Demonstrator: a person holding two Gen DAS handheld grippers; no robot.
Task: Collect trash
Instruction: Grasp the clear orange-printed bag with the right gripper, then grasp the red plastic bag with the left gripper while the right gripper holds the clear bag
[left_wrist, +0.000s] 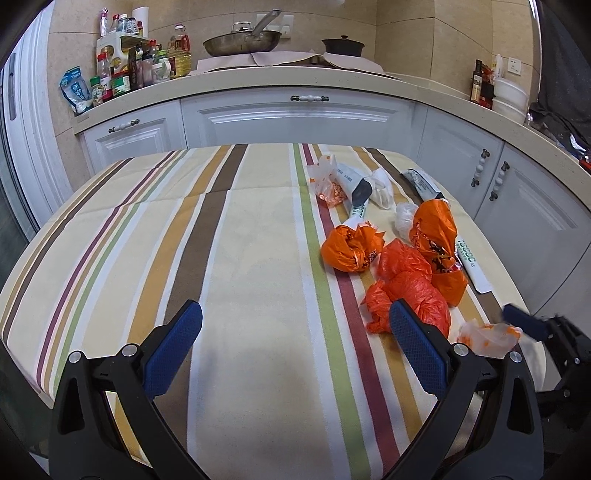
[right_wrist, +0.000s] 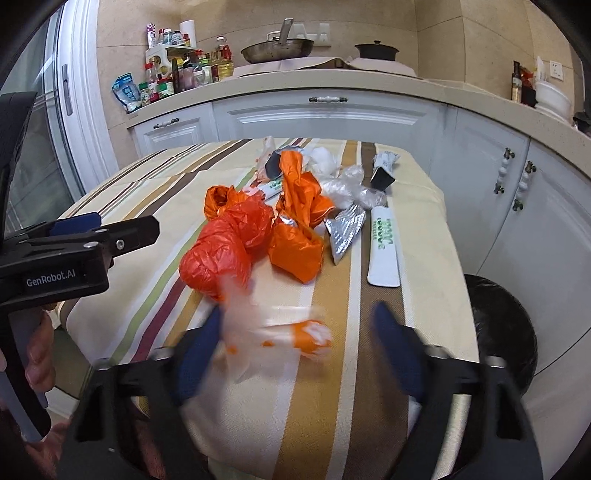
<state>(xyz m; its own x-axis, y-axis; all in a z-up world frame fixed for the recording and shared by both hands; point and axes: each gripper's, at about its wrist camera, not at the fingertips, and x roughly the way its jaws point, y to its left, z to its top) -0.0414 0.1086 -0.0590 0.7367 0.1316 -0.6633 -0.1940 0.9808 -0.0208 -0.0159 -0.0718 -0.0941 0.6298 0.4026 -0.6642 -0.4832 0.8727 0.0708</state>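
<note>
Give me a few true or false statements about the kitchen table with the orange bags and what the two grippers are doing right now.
1. The left gripper holds an orange plastic bag. False: its jaws are open and empty over the striped tablecloth.
2. A clear plastic bag with orange print sits between the right gripper's fingers. True, though it is blurred and the jaws look apart.
3. A black-lined trash bin stands beside the table's right edge. True.
4. The crumpled orange plastic bags lie on the kitchen counter. False: they lie on the tablecloth.
5. A metal frying pan sits on the stove behind the table. True.
</note>
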